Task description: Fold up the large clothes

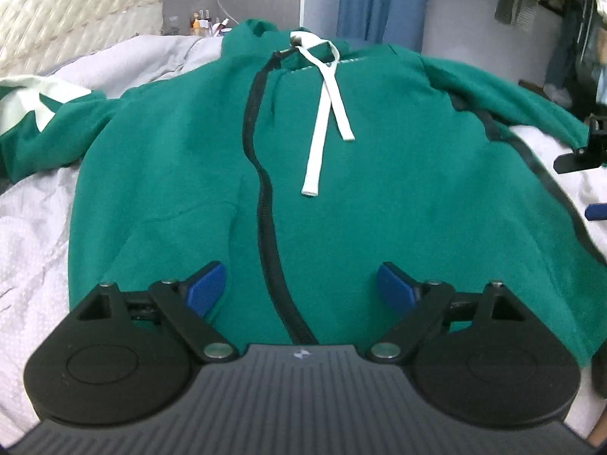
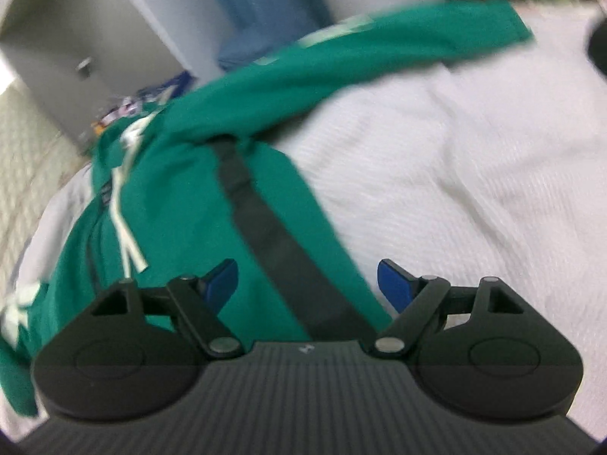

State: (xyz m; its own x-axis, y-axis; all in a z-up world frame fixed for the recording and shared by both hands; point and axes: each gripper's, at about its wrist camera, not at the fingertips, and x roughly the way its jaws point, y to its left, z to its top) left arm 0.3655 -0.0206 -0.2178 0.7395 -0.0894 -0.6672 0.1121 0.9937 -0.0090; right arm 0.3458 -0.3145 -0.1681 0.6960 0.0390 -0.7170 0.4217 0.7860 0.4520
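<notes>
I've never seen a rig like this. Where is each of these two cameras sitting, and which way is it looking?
Left wrist view: sits on the left gripper, looking forward and down across the green hoodie spread on the white bedding; its own open blue-tipped fingers frame the zipper.
Right wrist view: sits on the right gripper, tilted, looking down at the hoodie's edge, a dark side stripe and bedding; its open fingers show.
Shared: the hoodie, its white drawstrings and the bedding. The right gripper's fingers also peek in at the left view's right edge.
</notes>
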